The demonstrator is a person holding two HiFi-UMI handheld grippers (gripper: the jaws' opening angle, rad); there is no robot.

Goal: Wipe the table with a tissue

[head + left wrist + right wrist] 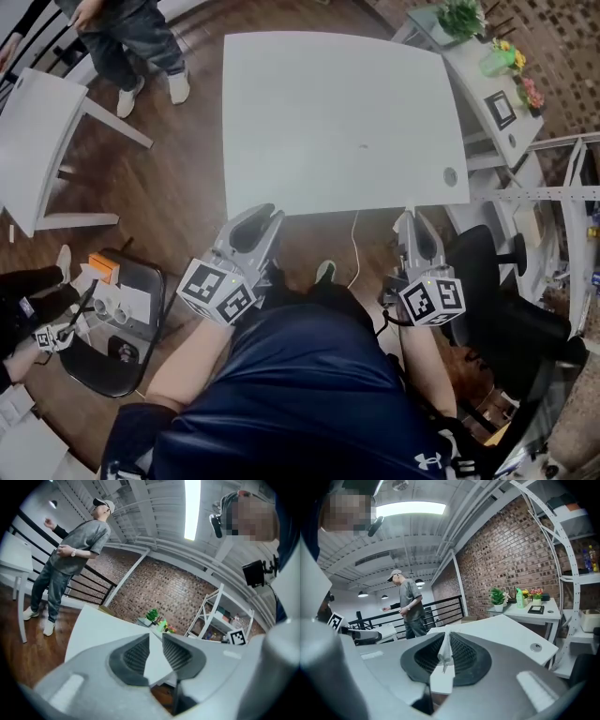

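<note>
**Tissue clamped in the right gripper, both grippers held at the table's near edge**

A white tissue (443,654) is clenched between the jaws of the right gripper (446,634). It is seen in the right gripper view as a thin, crumpled strip that runs from the jaw tips back toward the camera. In the head view this gripper is held at the near edge of the white table (337,122), toward its right-hand corner, with the tips pointed at the tabletop. Whether the tissue touches the table cannot be told.

The left gripper (267,216) is held at the same edge, further to the left, and is angled toward the right. In the left gripper view its jaw tips are pressed together. A wedge-shaped gap is left between the ribbed pads (136,656) behind the tips, and through it a white surface like the tabletop is seen.

A round cable port (450,175) is set into the tabletop near the right corner, and a white cable (354,246) is hung below the near edge, between the two grippers. A side table (506,122) with a potted plant (461,16) is placed beyond the right end. A black chair (492,281) is seen just to the right of the right gripper. A person (131,37) is stood on the wooden floor (187,178) past the far left corner.
</note>
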